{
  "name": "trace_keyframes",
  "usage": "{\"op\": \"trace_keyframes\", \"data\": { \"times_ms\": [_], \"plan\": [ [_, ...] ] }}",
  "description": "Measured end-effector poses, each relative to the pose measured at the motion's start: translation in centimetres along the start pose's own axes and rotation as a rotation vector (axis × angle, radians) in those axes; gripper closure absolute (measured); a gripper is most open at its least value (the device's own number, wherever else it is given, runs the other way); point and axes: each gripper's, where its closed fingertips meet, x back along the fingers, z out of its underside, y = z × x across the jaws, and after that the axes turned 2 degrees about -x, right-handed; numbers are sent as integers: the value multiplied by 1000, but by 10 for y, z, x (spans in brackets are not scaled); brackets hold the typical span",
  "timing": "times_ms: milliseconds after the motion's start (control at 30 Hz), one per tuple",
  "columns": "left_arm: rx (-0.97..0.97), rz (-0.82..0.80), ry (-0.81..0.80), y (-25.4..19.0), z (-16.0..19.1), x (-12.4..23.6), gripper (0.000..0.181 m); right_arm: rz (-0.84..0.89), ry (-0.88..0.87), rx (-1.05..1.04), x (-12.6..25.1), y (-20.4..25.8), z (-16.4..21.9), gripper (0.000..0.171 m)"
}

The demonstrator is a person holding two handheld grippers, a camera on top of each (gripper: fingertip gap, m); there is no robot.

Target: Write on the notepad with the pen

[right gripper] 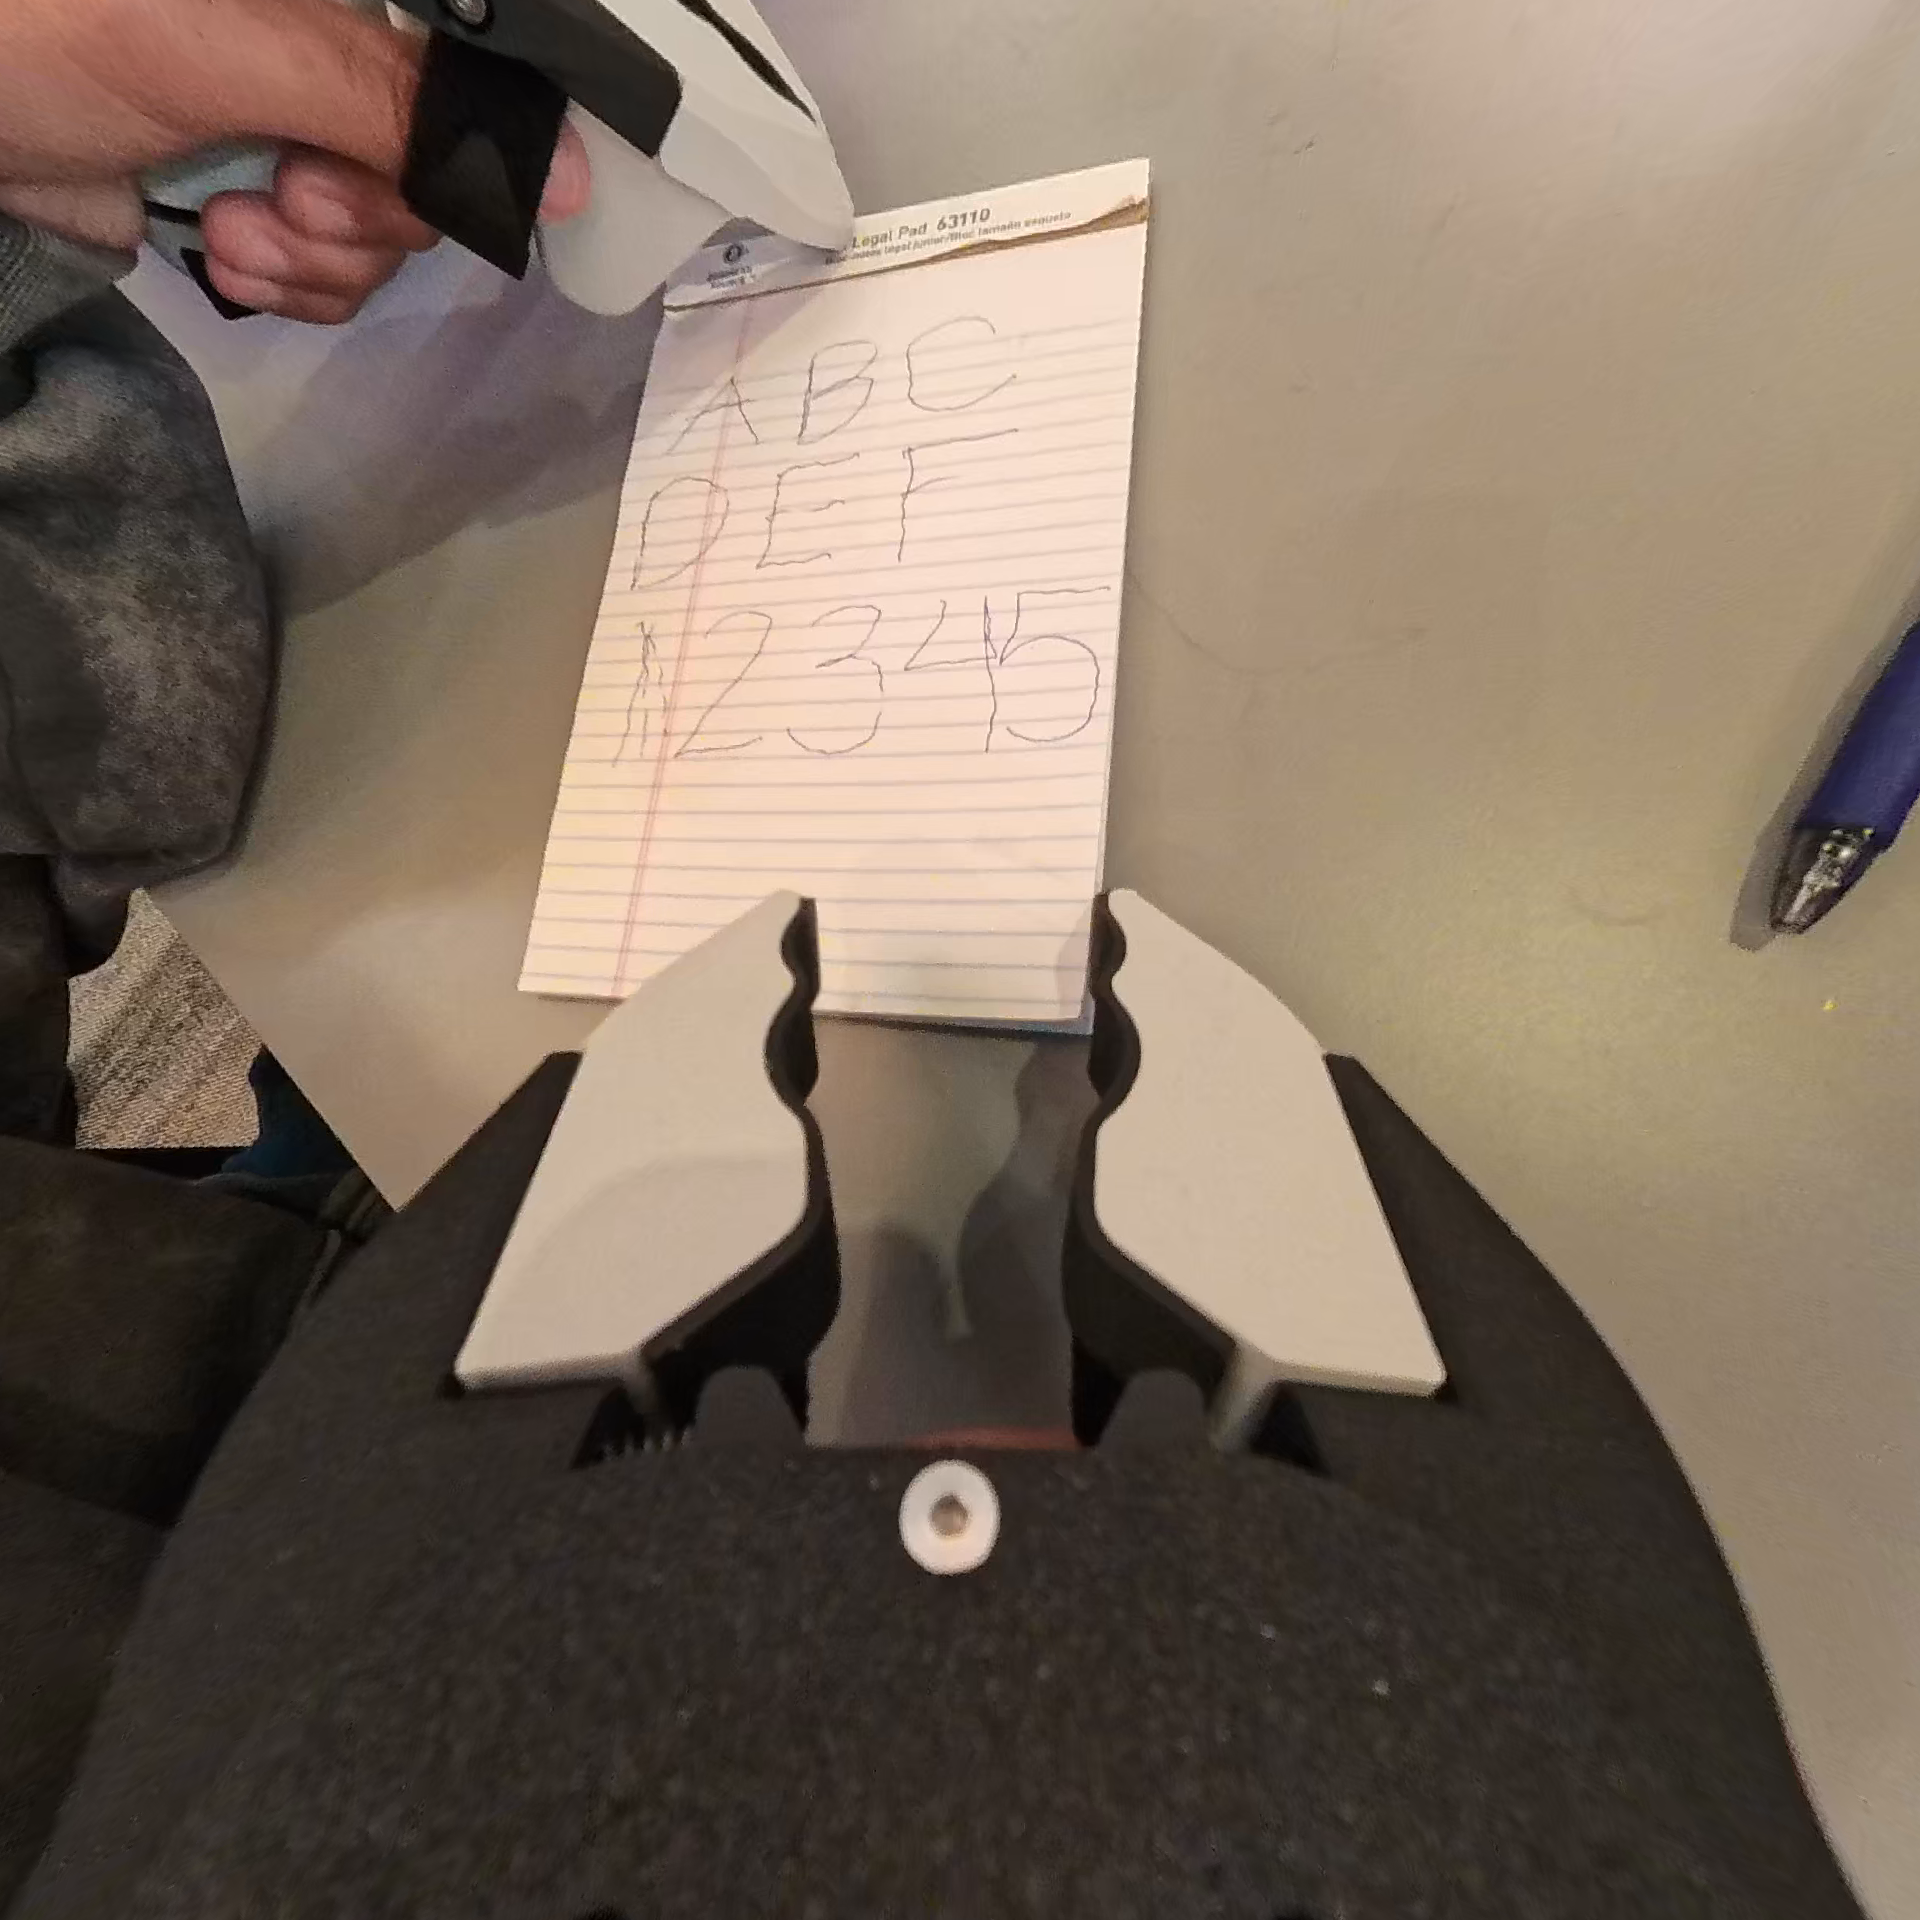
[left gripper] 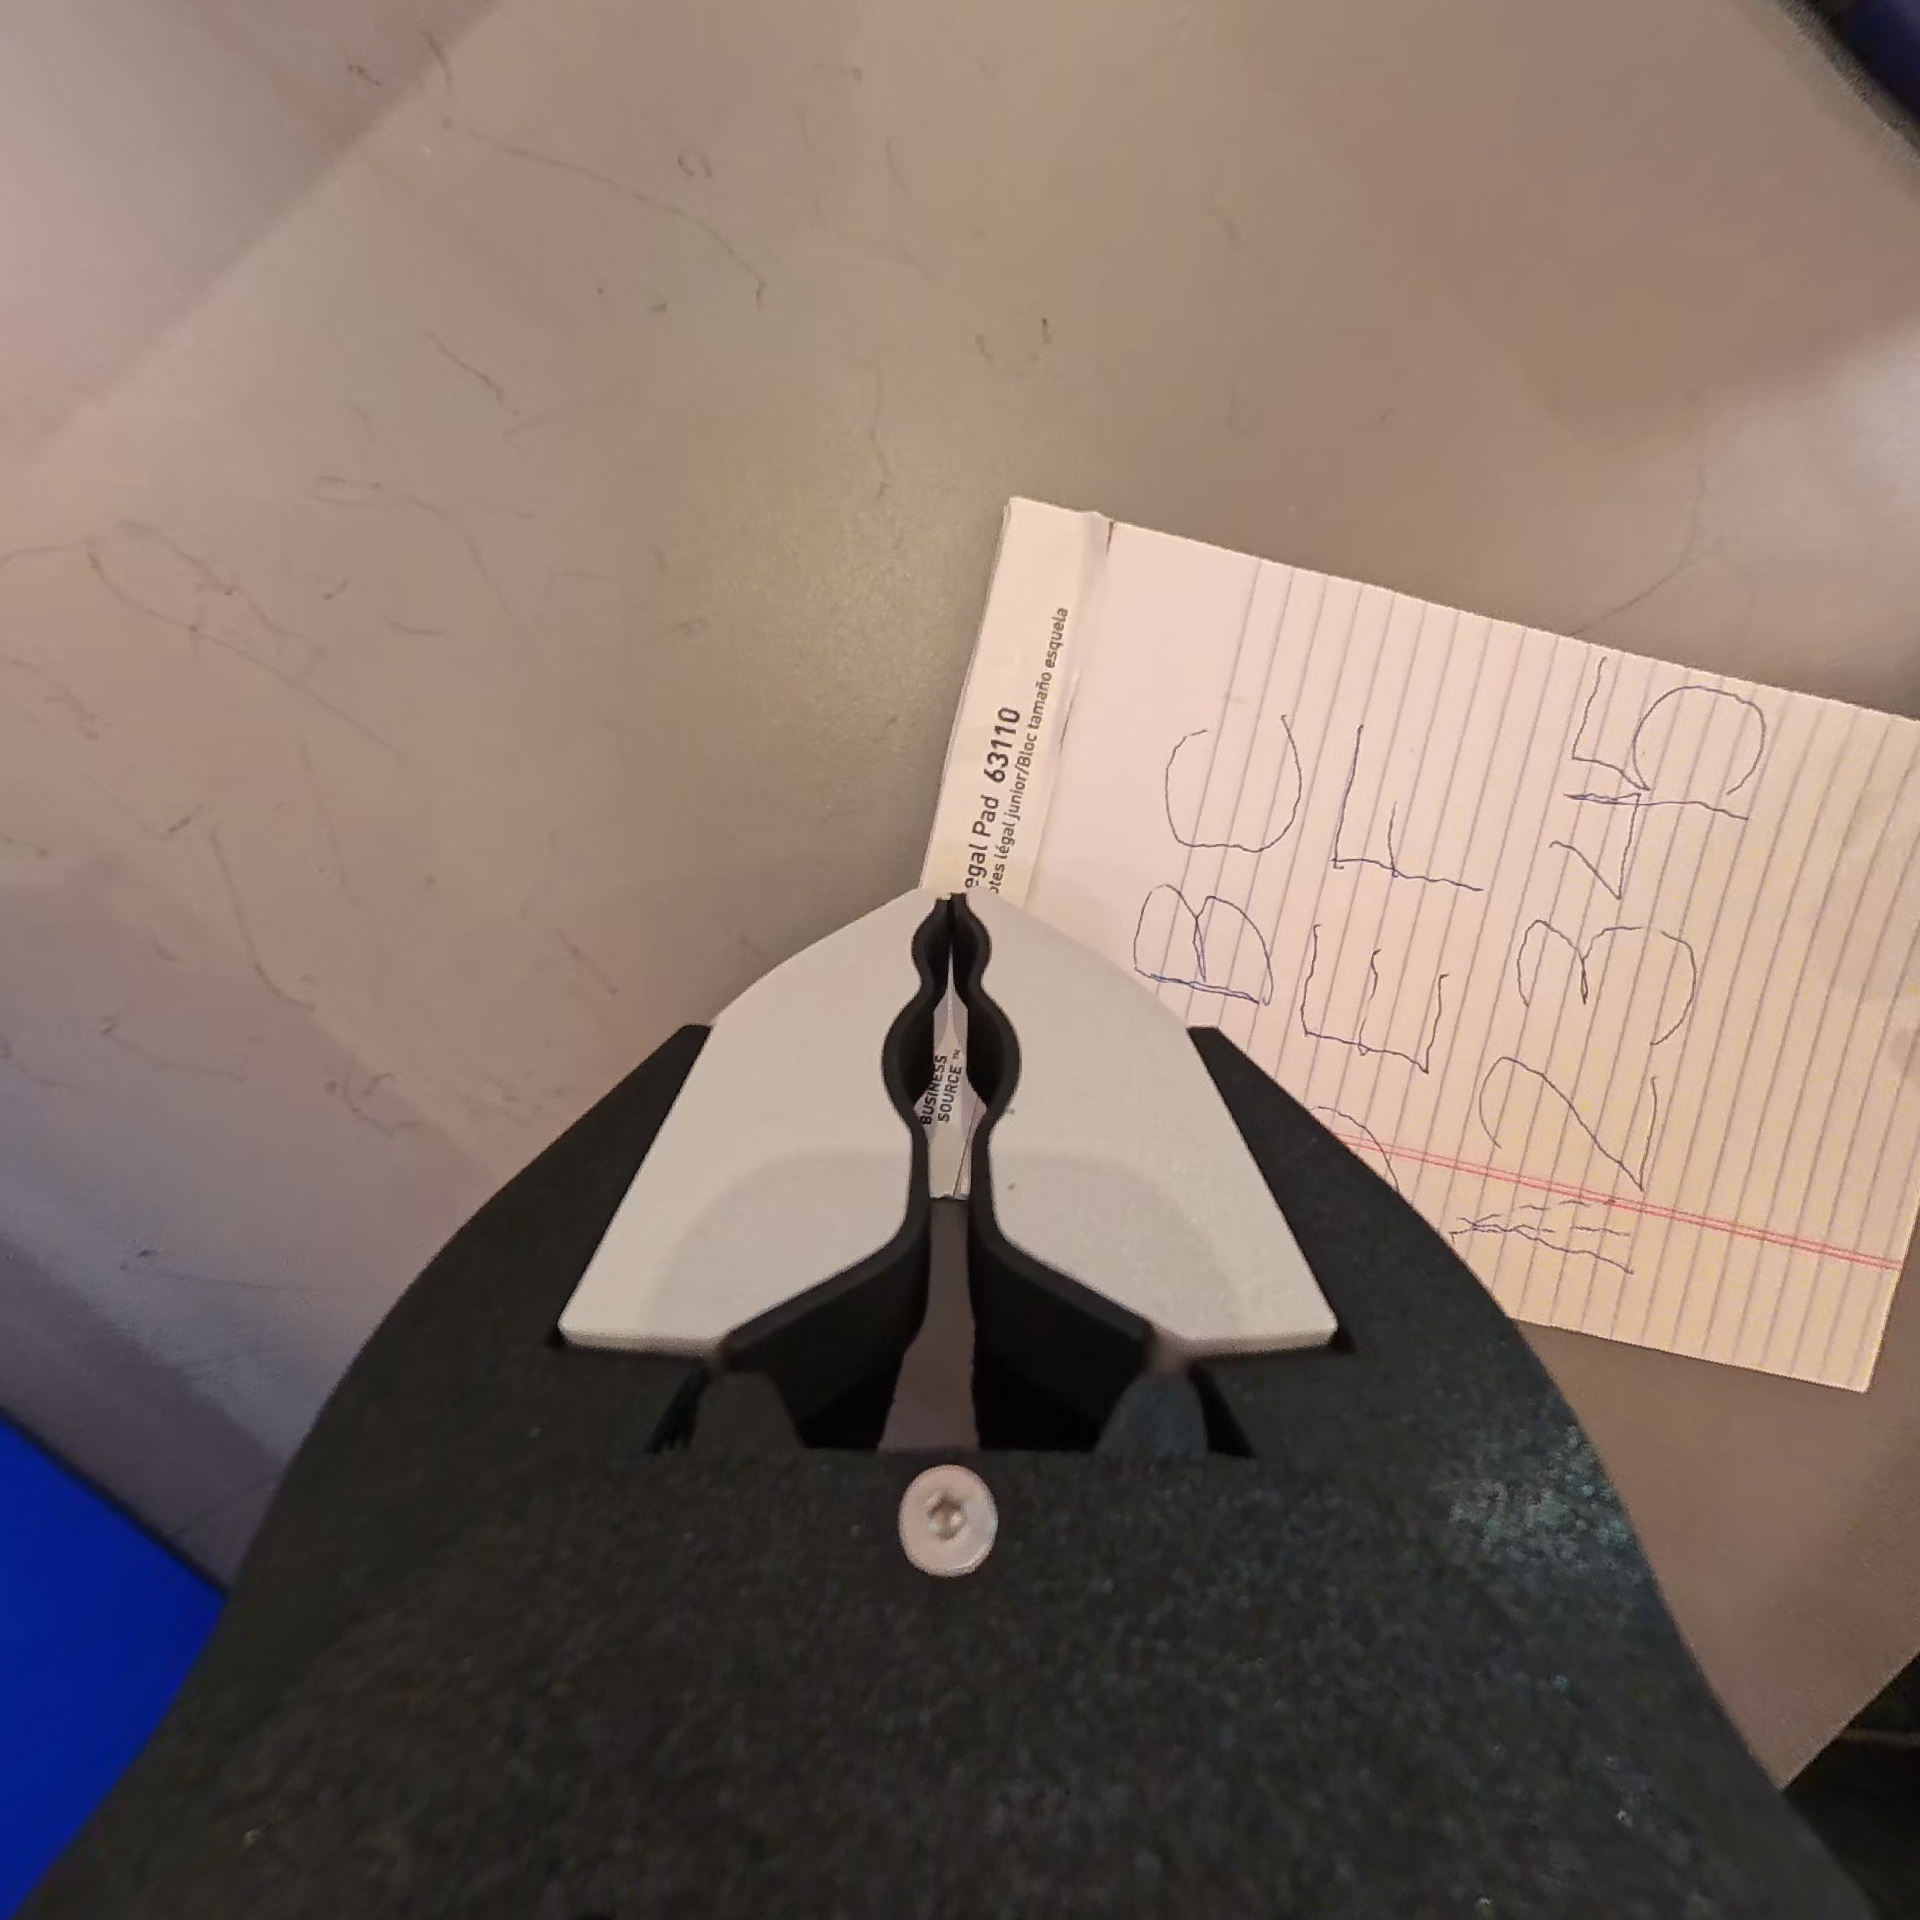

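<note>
so the notepad [right gripper: 862,623] sits on the table [right gripper: 1455,520] just ahead of the right jaws, pen [right gripper: 1860,779] way off right.

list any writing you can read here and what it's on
Notepad page: three rows of large handwritten ink marks; I do not copy writing.
Header strip at the pad's top: small printed lines, likewise not copied.
Pen: no writing visible.
Table: faint scribbles, no text.
</note>
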Motion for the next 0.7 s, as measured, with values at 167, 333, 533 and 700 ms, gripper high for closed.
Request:
{"op": "trace_keyframes", "data": {
  "times_ms": [167, 333, 533, 700],
  "plan": [
    [0, 2, 1, 0, 0, 0, 181, 20, 24, 49, 2, 2, 6, 127],
    [-4, -1, 2, -1, 0, 0, 181, 78, 62, 122, -1, -5, 13, 151],
    [-8, -3, 2, -1, 0, 0, 181, 117, 80, 188, 2, -8, 10, 171],
    [-5, 2, 1, -2, 0, 0, 181, 157, 100, 248, 3, -7, 10, 171]
  ]
}}
